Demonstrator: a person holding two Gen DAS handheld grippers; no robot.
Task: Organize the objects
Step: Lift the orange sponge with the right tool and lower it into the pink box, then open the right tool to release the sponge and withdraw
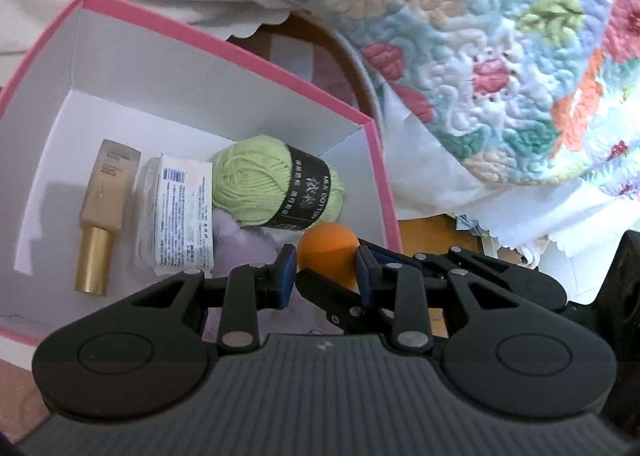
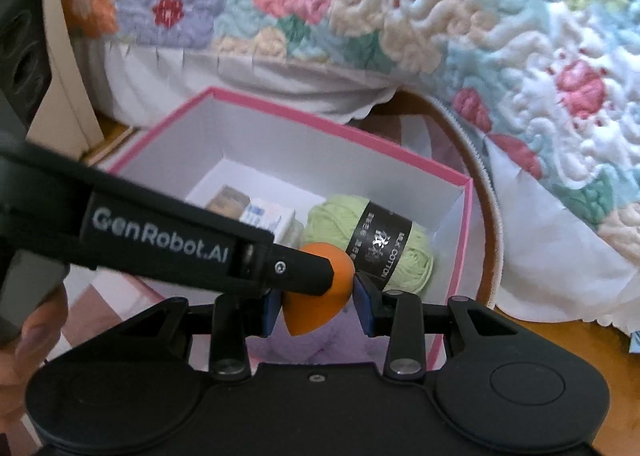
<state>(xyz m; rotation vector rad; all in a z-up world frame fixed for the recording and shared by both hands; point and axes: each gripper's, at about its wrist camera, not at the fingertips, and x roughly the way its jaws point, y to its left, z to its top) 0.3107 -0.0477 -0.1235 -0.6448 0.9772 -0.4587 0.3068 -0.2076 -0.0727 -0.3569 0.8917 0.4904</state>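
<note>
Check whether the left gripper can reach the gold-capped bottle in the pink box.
Probably yes: the bottle lies uncovered in the open-topped box, with nothing between it and the left gripper; only the white packet crowds one side.

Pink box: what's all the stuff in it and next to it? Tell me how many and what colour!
pink box: one, pink outside and white inside, open, beside the bed
bottle: one, beige with a gold cap, lying in the box, far left
packet: one, white with blue print, right of the bottle
yarn ball: one, light green with a black band, at the box's back
soft thing: one, lilac, under the yarn
sponge: one, orange, above the box, between both grippers
quilt: one, flowery, behind the box
left gripper: black, blue pads, shut on the sponge
right gripper: same colours, shut on the sponge
hand: one, holding the left gripper
</note>
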